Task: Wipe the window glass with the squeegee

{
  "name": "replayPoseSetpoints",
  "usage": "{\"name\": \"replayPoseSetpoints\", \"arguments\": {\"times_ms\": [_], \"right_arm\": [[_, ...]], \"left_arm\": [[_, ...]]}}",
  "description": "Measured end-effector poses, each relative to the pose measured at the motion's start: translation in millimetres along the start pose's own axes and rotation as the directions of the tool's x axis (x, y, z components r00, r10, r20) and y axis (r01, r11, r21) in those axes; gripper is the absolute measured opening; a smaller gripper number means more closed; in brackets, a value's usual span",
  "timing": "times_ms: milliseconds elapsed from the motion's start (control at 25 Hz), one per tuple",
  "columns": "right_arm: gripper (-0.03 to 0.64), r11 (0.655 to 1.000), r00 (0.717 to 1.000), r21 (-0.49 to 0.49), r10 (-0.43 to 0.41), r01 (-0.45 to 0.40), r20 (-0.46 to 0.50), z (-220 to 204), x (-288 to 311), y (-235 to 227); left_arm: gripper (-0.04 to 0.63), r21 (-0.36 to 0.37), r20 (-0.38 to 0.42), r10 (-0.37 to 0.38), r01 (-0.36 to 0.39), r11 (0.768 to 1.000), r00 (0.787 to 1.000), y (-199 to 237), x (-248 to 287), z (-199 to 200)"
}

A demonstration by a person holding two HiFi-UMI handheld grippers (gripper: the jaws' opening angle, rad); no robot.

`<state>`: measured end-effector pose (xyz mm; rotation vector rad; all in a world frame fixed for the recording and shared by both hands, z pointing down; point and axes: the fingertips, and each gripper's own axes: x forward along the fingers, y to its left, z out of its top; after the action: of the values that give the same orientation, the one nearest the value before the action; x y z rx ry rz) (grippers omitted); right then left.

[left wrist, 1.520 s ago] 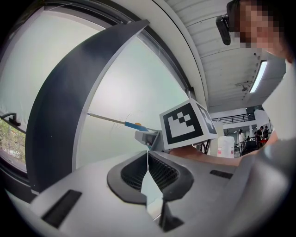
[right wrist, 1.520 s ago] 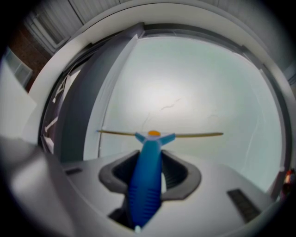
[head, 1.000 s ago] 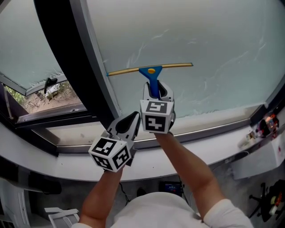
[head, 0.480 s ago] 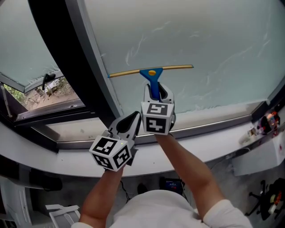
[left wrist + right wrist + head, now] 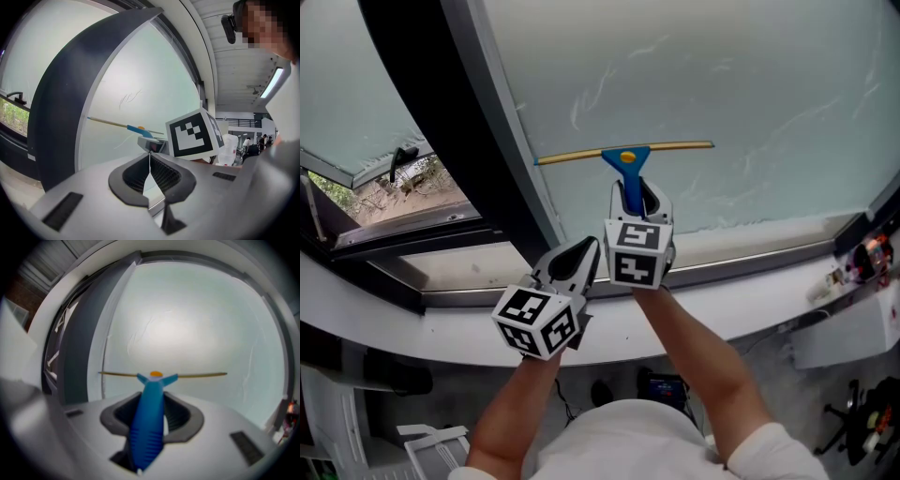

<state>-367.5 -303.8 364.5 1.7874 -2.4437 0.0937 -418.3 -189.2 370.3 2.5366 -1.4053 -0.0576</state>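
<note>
The squeegee [image 5: 626,159] has a blue handle, an orange knob and a long yellow blade; its blade lies flat against the frosted window glass [image 5: 722,84]. My right gripper [image 5: 635,202] is shut on the blue handle [image 5: 149,418], and the blade [image 5: 197,375] spans the pane level in the right gripper view. My left gripper [image 5: 572,264] hangs lower left, near the window sill, shut with nothing in it. In the left gripper view its jaws [image 5: 150,176] meet, and the squeegee [image 5: 136,128] shows beyond them.
A thick dark frame post [image 5: 450,122] bounds the pane on the left; beyond it a tilted-open window [image 5: 366,169] shows outdoor ground. A white sill [image 5: 750,300] runs below the glass. Streaks mark the pane [image 5: 600,89]. Small items sit at the far right [image 5: 862,258].
The right gripper and squeegee have shifted slightly right and down on the glass. The left gripper has hardly moved.
</note>
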Motion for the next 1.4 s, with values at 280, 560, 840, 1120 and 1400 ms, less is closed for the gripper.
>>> {"name": "replayPoseSetpoints", "arguments": {"times_ms": [280,560,840,1120,1400], "right_arm": [[0.155,1.0,1.0,-0.01,-0.001,0.001,0.014,-11,2,0],[0.155,1.0,1.0,-0.027,-0.002,0.003,0.02,-26,4,1],[0.155,0.999,1.0,-0.033,-0.008,0.009,0.019,-43,6,1],[0.155,1.0,1.0,-0.026,-0.012,0.011,-0.016,-70,9,2],[0.155,1.0,0.999,-0.026,-0.009,0.008,-0.048,-100,13,3]], "left_arm": [[0.028,-0.012,-0.025,0.015,-0.016,1.0,1.0,9,-1,-11],[0.028,-0.025,-0.058,0.021,-0.022,0.999,0.998,15,0,-28],[0.028,-0.037,-0.091,0.019,-0.022,0.999,0.996,22,1,-44],[0.028,-0.046,-0.113,0.012,-0.017,0.999,0.994,24,7,-59],[0.028,-0.07,-0.137,0.007,-0.016,0.997,0.99,28,12,-79]]}}
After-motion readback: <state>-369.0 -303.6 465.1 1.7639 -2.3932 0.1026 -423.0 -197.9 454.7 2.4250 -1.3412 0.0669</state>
